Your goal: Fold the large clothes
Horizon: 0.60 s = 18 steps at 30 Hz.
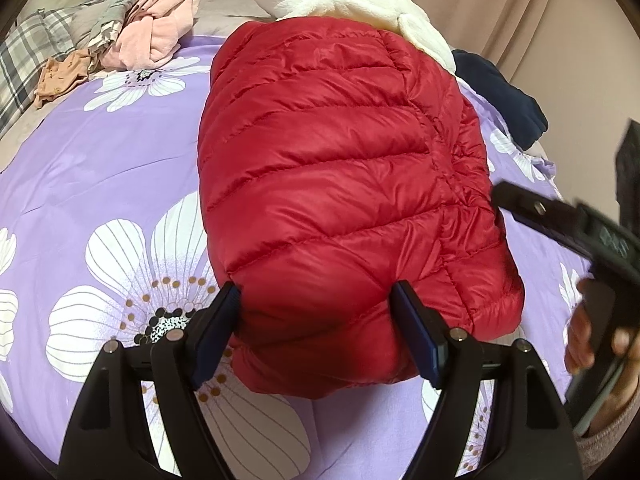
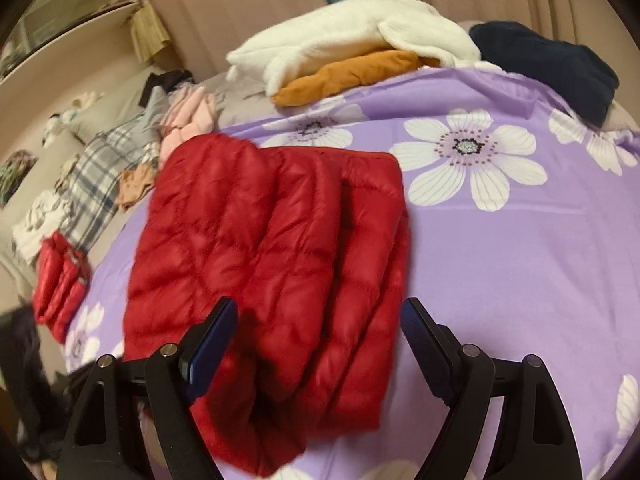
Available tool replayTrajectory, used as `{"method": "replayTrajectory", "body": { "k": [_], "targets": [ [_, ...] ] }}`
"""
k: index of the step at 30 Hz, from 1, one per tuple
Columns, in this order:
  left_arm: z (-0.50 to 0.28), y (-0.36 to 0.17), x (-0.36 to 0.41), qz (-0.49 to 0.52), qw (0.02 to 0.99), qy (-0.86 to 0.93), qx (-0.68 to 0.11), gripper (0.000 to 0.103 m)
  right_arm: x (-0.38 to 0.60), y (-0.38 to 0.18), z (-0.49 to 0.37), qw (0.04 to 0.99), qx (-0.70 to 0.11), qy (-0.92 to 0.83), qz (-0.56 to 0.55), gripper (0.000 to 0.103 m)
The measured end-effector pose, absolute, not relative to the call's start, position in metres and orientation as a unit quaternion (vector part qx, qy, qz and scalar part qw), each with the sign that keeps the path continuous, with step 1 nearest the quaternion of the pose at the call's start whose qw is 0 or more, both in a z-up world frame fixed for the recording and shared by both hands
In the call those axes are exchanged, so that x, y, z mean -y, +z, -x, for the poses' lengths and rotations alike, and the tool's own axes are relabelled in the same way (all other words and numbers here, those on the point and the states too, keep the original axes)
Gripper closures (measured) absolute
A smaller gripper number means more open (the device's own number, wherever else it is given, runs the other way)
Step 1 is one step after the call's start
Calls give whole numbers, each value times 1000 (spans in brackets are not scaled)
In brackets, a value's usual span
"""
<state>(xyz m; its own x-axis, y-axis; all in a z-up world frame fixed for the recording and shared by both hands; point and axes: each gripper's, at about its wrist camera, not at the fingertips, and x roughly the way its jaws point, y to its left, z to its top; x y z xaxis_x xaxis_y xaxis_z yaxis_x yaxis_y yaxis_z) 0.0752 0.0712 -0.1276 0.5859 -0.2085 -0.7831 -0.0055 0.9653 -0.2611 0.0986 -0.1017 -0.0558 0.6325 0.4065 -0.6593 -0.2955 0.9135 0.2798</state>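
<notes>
The left gripper (image 1: 316, 334) is seen at the bottom centre of its frame, jaws spread wide. The right gripper (image 2: 320, 342) is likewise held open, and a hand (image 1: 600, 336) is seen at the right edge.

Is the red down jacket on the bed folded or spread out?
Folded: the red down jacket lies as a compact rectangle with stacked layers along its right edge; no sleeves stick out.
</notes>
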Motion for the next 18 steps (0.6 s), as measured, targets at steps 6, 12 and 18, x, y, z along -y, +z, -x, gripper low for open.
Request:
{"method": "replayTrajectory", "body": {
  "k": [6,12,18],
  "targets": [
    [-75,-128,-71,118,882,-56,-453,26,92,-70,-89,895,-396,202,-42,18],
    [-75,-128,-73,118,882,-55,-453,26,88,-91,-100,882,-429,190,-47,18],
    [-66,-114,-79,113,888,-33,-444,21,89,-67,-80,896,-406,176,-28,18]
  ]
}}
